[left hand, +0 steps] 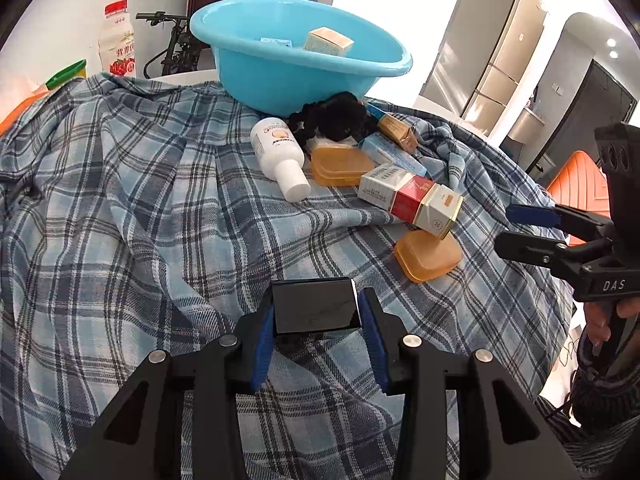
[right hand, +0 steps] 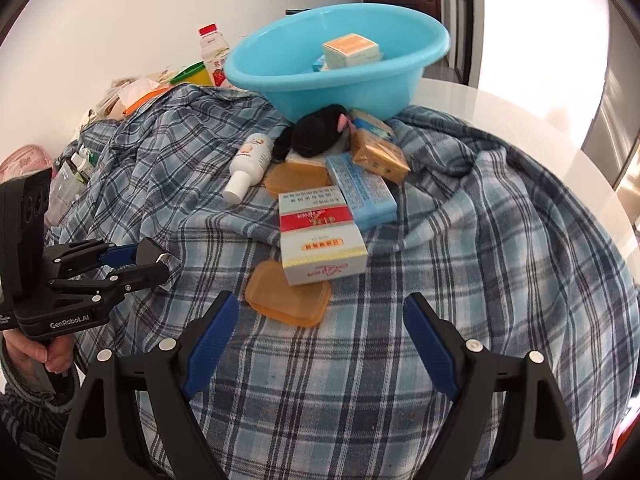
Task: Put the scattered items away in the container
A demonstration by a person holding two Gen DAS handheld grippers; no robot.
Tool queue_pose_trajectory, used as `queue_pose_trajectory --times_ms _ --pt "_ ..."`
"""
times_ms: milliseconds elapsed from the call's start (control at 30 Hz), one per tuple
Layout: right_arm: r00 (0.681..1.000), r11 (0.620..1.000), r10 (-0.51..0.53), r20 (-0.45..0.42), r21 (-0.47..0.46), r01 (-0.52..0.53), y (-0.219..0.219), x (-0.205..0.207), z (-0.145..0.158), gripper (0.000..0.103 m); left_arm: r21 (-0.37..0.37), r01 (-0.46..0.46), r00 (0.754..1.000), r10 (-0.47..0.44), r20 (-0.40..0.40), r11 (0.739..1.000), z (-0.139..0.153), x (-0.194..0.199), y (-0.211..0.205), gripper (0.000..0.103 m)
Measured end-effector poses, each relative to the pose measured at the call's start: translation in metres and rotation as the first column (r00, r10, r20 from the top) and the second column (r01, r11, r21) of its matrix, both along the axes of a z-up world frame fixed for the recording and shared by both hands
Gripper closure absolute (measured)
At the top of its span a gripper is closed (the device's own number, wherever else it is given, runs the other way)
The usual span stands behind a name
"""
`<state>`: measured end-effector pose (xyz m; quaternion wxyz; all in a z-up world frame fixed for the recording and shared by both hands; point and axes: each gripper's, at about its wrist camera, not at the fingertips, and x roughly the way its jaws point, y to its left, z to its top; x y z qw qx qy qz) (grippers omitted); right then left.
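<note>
Blue-and-white plaid cloth (left hand: 132, 208) covers a round white table (right hand: 532, 128), with the scattered items lying on it near a light-blue plastic basin (left hand: 280, 80) at the far edge. The left gripper (left hand: 316, 316) has its blue-padded jaws closed on a small glossy black rectangular box (left hand: 314, 308), held just above the cloth. The right gripper (right hand: 320, 344) stands with jaws wide apart and nothing between them, above a translucent amber plastic lid (right hand: 288, 298). Its body reads "DAS" in the left wrist view; the left gripper's body reads "GenRobot.AI" in the right wrist view.

Inside the basin lies a cream-and-orange carton (right hand: 350, 50) over a pale-blue packet (right hand: 320, 65); their print is too small to read. On the cloth, a white, red and gold carton (right hand: 320, 236) bearing Chinese characters rests partly on the amber lid. A pale-blue printed carton (right hand: 360, 188) lies beside it, a tan wrapped carton (right hand: 380, 156) overlapping its far end. A white plastic bottle (left hand: 280, 156) lies on its side near a second amber lid (left hand: 340, 164). A black fuzzy object (right hand: 316, 132) lies against the basin's wall. Behind the cloth stands a white drink bottle with red cap (left hand: 118, 40), labelled in Chinese.
</note>
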<state>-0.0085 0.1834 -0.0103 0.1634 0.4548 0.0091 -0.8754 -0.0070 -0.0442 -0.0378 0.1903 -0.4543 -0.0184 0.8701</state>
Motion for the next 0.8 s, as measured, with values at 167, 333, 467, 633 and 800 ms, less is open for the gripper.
queue_pose_trajectory --times_ms 167,333,467,633,800 --pt "0.999 0.998 0.044 0.004 0.033 -0.044 -0.009 -0.017 -0.008 0.02 -0.007 -0.007 1.0 0.007 -0.004 1.0 0.003 0.002 0.001 0.061" --pt "0.998 0.997 0.048 0.04 0.051 -0.05 -0.01 -0.035 -0.023 0.02 -0.021 -0.008 1.0 0.008 -0.003 1.0 0.005 0.001 0.002 0.061" --pt "0.997 0.997 0.057 0.052 0.054 -0.06 -0.013 -0.043 -0.03 0.024 -0.017 -0.019 1.0 0.019 -0.005 1.0 0.006 0.0 -0.001 0.061" --pt "0.996 0.995 0.077 0.035 0.056 -0.079 -0.016 -0.039 -0.027 0.049 -0.024 -0.022 1.0 0.022 0.0 0.999 0.006 0.0 -0.003 0.061" --pt "0.997 0.997 0.077 -0.004 0.022 -0.077 -0.011 -0.024 -0.009 0.049 -0.021 -0.021 1.0 0.021 -0.007 1.0 0.008 0.002 -0.003 0.061"
